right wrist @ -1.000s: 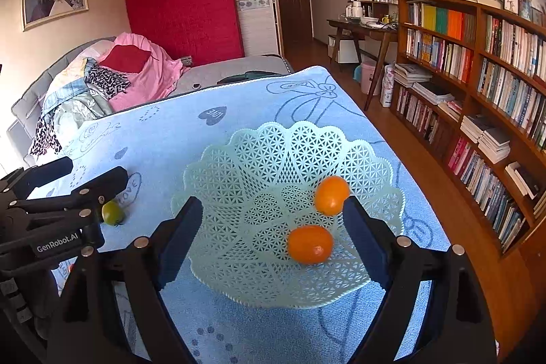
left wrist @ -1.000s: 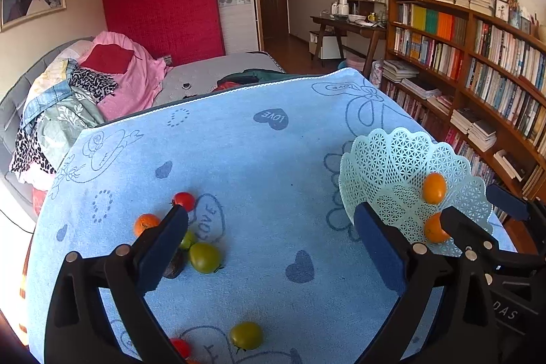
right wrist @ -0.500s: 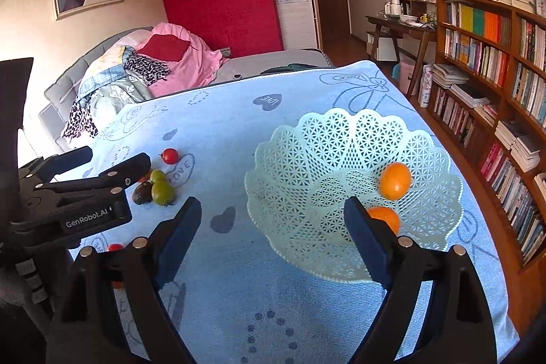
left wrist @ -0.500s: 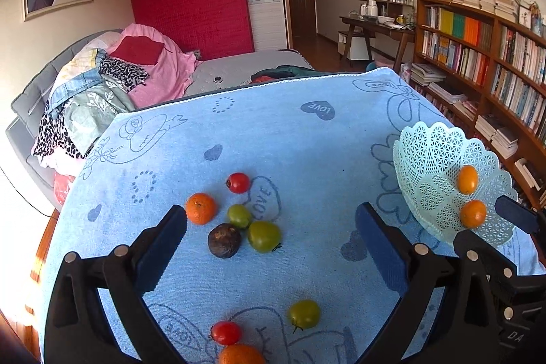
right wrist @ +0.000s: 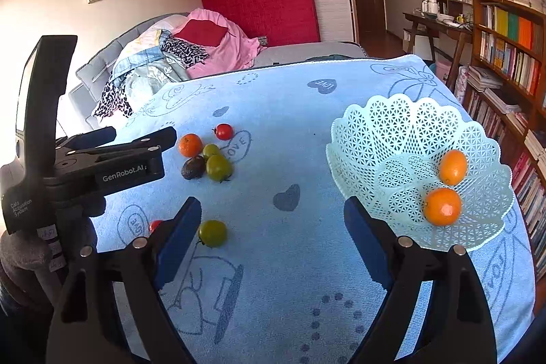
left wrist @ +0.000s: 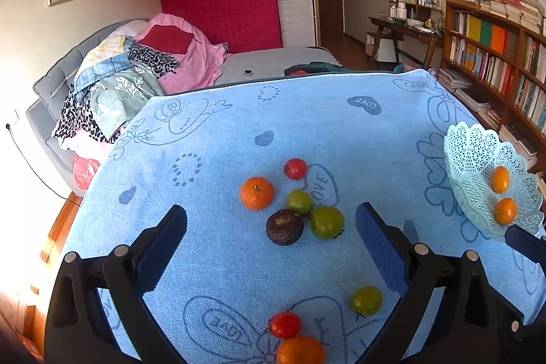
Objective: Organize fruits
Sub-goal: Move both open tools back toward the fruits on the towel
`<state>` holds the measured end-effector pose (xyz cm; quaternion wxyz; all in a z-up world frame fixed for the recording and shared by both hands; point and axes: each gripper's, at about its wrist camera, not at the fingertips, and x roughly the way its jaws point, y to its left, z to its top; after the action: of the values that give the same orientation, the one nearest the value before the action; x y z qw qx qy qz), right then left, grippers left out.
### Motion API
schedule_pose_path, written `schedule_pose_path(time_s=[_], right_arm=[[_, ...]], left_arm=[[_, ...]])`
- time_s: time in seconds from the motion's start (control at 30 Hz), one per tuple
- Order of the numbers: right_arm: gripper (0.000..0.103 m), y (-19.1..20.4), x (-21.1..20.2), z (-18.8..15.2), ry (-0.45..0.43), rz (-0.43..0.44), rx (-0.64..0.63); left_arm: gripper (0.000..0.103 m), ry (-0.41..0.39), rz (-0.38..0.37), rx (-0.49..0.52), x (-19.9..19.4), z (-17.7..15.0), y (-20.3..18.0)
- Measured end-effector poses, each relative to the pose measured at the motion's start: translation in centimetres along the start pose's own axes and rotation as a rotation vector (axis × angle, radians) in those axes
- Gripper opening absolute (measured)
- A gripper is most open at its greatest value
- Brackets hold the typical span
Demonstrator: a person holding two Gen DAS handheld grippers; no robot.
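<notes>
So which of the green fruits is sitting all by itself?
The green tomato nearest the right gripper; the other two green ones touch each other in the cluster.

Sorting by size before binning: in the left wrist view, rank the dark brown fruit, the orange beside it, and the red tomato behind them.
1. dark brown fruit
2. orange, nearly alike; the brown one is nearer, so unsure.
3. red tomato, clearly smallest.
</notes>
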<state>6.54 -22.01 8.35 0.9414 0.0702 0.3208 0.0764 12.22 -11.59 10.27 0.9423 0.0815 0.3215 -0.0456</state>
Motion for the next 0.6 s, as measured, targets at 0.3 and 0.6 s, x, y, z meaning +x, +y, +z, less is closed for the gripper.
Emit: schedule_pose_path(time_s=[0.3,0.6], right_arm=[[0.087,1.6,1.3,-1.3,0.051,0.023,-0.030],[0.087,2.1,2.8,-2.6,0.109,0.030,-0.022]], left_arm=[[0.098,0.034,-0.001,-0.023,0.5,-1.4,2.3],[0.098,0.146,-0.040,-0.086,1.2,-5.0,5.6]])
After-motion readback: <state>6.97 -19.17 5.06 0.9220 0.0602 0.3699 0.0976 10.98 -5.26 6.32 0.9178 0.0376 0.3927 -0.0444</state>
